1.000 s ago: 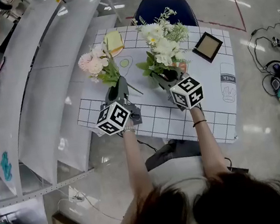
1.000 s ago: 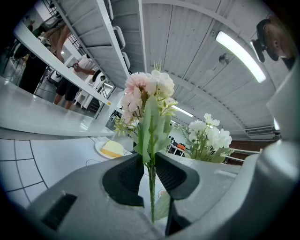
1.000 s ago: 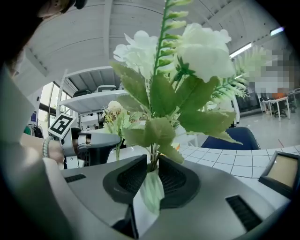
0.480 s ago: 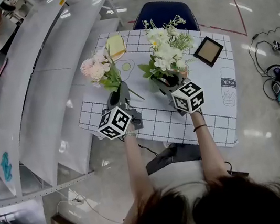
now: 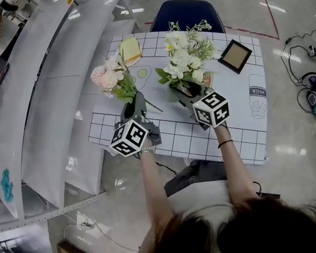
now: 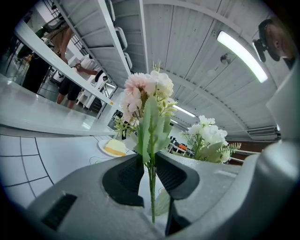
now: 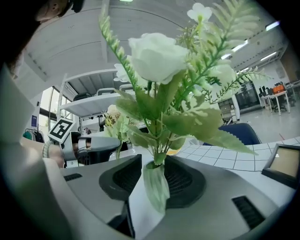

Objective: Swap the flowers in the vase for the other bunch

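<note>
Vase [image 7: 155, 193] with white flowers [image 7: 157, 58] stands between your right gripper's [image 7: 153, 169] jaws, which have just opened; your left gripper [image 6: 149, 163] pinches the pink bunch [image 6: 145, 93] by its stem.

Dark brown hair [image 5: 225, 241], a light short-sleeved top [image 5: 200, 197], and a thin dark band [image 5: 225, 140] on the right wrist. The left gripper [image 6: 149, 173] and right gripper [image 7: 154, 177] are both smooth grey plastic with black ribbed pads [image 6: 124, 180]. Each one's got a white cube [image 5: 129, 138] with black square markers on it.
</note>
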